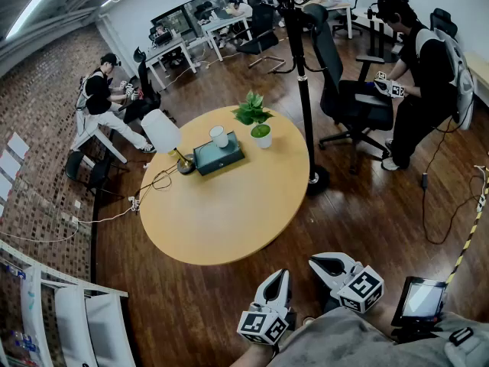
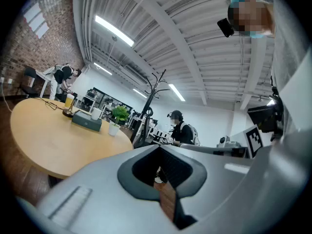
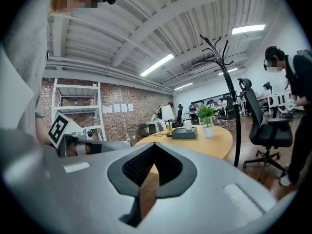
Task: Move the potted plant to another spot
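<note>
The potted plant (image 1: 258,122), green leaves in a small white pot, stands at the far edge of the round wooden table (image 1: 229,212). It also shows small in the left gripper view as the potted plant (image 2: 117,118) and in the right gripper view as the potted plant (image 3: 206,118). Both grippers hang close to my body, well short of the table's near edge. My left gripper (image 1: 280,275) is shut with nothing in it, and its jaws meet in its own view (image 2: 161,172). My right gripper (image 1: 318,263) beside it is shut and empty too (image 3: 152,169).
On the table near the plant are a dark box (image 1: 218,157), a white cup (image 1: 219,136) and a lamp (image 1: 163,132) with its cable. A coat stand (image 1: 302,90) and an office chair (image 1: 348,90) stand right of the table. Two people work nearby. A shelf (image 1: 46,312) is at lower left.
</note>
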Action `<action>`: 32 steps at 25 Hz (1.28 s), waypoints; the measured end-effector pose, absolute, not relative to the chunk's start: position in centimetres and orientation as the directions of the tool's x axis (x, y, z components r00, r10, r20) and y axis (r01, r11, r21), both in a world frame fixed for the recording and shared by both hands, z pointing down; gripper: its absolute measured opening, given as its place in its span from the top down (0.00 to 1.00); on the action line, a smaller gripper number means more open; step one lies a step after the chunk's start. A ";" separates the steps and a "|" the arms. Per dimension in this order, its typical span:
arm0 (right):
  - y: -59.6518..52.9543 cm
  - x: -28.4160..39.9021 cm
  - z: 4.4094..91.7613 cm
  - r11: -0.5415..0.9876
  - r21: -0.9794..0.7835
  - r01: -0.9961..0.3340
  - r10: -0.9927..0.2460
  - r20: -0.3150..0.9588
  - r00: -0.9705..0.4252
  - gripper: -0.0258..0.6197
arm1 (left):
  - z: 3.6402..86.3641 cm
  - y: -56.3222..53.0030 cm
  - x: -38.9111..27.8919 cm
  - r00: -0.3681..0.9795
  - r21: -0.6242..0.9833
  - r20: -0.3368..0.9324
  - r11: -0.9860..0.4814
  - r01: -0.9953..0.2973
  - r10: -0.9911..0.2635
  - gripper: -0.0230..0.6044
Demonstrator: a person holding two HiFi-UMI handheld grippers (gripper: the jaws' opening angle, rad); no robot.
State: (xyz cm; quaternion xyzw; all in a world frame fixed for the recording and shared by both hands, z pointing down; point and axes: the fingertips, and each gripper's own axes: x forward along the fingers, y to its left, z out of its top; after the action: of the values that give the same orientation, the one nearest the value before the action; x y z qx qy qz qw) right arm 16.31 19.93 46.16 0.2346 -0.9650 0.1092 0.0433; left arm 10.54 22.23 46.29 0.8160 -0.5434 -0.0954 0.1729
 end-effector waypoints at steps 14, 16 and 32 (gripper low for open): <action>2.3 15.3 46.3 0.886 -0.208 -0.414 -0.398 0.115 -0.910 0.96 | 45.4 4.4 9.2 0.334 0.359 0.048 -0.295 -0.885 -0.941 0.96; -0.1 15.1 46.5 0.891 -0.209 -0.404 -0.388 0.114 -0.914 0.96 | 45.6 2.2 8.9 0.318 0.360 0.050 -0.280 -0.890 -0.947 0.96; -9.1 9.8 46.8 0.870 -0.215 -0.444 -0.417 0.160 -0.895 0.96 | 45.4 -6.3 2.9 0.314 0.407 0.080 -0.256 -0.877 -0.946 0.96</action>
State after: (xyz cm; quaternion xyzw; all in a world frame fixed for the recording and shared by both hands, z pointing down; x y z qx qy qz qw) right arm 9.79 -9.11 46.82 0.2228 -0.9654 0.1239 0.0544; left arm 2.92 -6.33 45.40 0.7874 -0.5788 -0.0906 0.1920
